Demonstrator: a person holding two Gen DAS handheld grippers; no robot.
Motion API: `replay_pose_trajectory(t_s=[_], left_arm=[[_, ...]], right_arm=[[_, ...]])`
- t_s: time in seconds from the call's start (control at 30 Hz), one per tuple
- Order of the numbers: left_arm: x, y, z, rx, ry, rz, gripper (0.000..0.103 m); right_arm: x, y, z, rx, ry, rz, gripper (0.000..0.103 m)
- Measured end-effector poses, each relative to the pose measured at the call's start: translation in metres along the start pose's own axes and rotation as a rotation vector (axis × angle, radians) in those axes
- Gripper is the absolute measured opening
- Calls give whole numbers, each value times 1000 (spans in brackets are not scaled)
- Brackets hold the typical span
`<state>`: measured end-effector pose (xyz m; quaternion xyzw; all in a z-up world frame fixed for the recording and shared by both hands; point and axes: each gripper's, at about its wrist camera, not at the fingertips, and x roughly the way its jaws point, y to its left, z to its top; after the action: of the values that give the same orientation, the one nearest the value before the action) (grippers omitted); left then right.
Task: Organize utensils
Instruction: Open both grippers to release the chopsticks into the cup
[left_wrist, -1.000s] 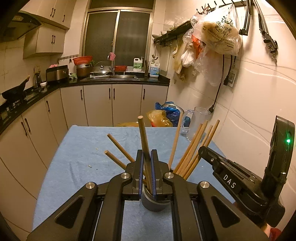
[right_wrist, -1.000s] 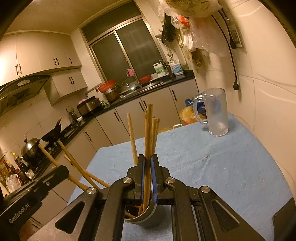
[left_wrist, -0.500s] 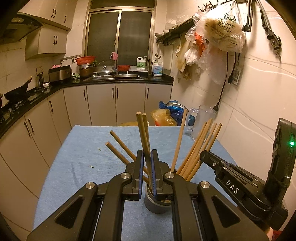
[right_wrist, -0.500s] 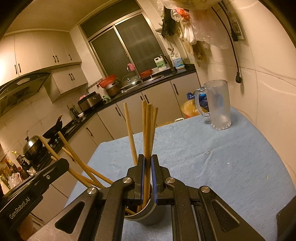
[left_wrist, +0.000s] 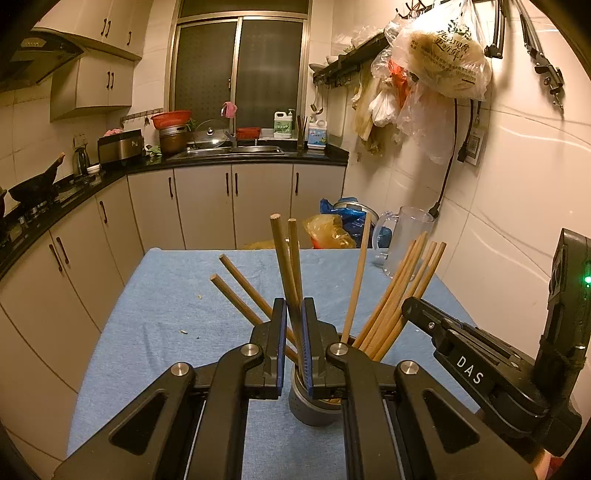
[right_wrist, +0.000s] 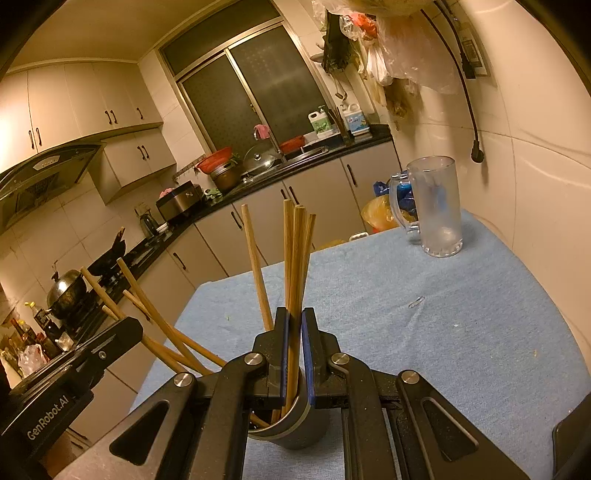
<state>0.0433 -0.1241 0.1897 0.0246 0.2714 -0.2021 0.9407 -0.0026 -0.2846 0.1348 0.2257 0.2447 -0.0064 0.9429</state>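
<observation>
A grey metal cup (left_wrist: 314, 410) stands on the blue table cloth (left_wrist: 166, 306) with several wooden chopsticks fanned out in it. My left gripper (left_wrist: 293, 314) is shut on two chopsticks (left_wrist: 286, 266) that stand in the cup. My right gripper (right_wrist: 294, 325) is shut on a bundle of chopsticks (right_wrist: 295, 254) in the same cup (right_wrist: 299, 432). The right gripper body shows at the right of the left wrist view (left_wrist: 480, 373). Other chopsticks lean left (left_wrist: 240, 291) and right (left_wrist: 402, 291).
A frosted glass mug (right_wrist: 437, 206) stands at the far right of the table by the tiled wall. A paper clip (right_wrist: 415, 302) lies on the cloth. Plastic bags (left_wrist: 436, 55) hang overhead. Kitchen cabinets and the sink counter (left_wrist: 236, 151) lie beyond the table.
Both grippers have risen a little and pulled back while staying shut. A second chopstick now stands upright in the left gripper's grip beside the first.
</observation>
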Motion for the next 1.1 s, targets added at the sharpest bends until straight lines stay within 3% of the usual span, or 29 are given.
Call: replay_pose_trajectory(t_s=[0.43, 0.57, 0.8, 0.87, 0.93, 1.0, 1.1], left_arm=[[5, 3, -1, -1, 15, 9, 9], [6, 5, -2, -3, 11, 25, 23], [7, 9, -2, -9, 15, 40, 28], [7, 9, -2, -11, 14, 47, 31], [8, 10, -1, -13, 15, 57, 32], [8, 11, -1, -16, 16, 63, 34], [7, 13, 1, -23, 12, 80, 40]], right_arm=[[1, 0, 0, 1, 2, 1, 9], [0, 0, 0, 3, 2, -2, 9], [-3, 2, -2, -1, -8, -4, 9], [-7, 2, -2, -1, -15, -6, 13], [-10, 1, -1, -1, -29, -11, 27], [-13, 2, 0, 2, -43, -17, 34], [-18, 4, 1, 3, -54, -23, 35]])
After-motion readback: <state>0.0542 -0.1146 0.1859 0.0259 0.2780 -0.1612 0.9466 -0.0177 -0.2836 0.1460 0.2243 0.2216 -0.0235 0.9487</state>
